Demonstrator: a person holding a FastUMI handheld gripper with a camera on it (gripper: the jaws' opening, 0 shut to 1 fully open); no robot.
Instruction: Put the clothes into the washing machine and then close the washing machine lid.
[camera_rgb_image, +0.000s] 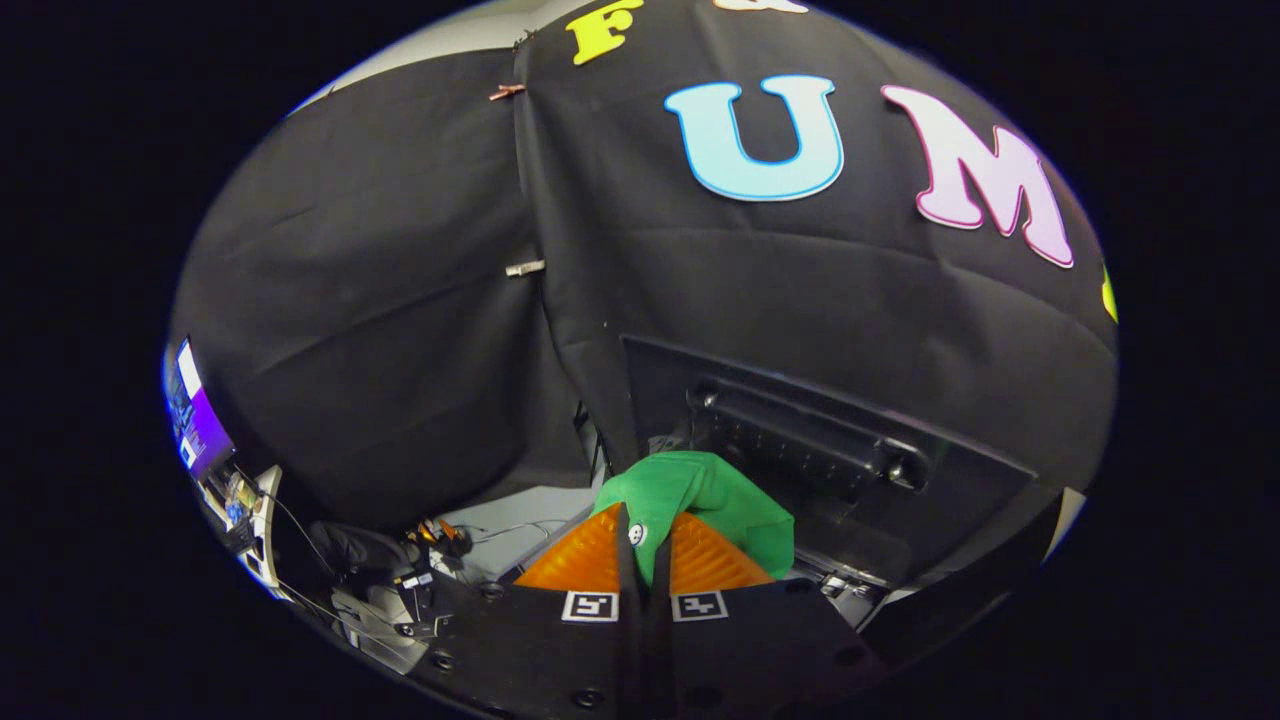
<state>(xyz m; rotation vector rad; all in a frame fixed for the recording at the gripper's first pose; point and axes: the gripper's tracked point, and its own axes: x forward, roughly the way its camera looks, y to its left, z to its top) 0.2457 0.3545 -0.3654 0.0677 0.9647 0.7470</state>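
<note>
Right up close, the gripper (643, 535) has its two fingers pressed almost together, with just a thin gap between them. A bit of green cloth (700, 500) is pinched in that gap, and a small white button (636, 534) on the cloth sits right at the tips. Both fingers press on the cloth, so it is held tight.

Most of the green cloth bunches up in a soft lump just past the fingertips. It hangs off the fingers and bulges out more on the right side than the left. It looks like a small shirt or top, but I cannot tell which.

Behind the cloth stands the washing machine lid (830, 440). It is dark and it is up, tilted back against the black wall cloth (400, 300). A long dark handle bar (810, 435) runs across the lid. The green cloth is in front of the open lid, lower than the bar. Under the cloth the machine is dark, and I cannot see if the cloth touches anything down there.

Off to the left, well away from the fingers, a lit screen (195, 415) glows. Near it, lower down, lie some wires and small bits of gear (420, 570) on a pale floor.
</note>
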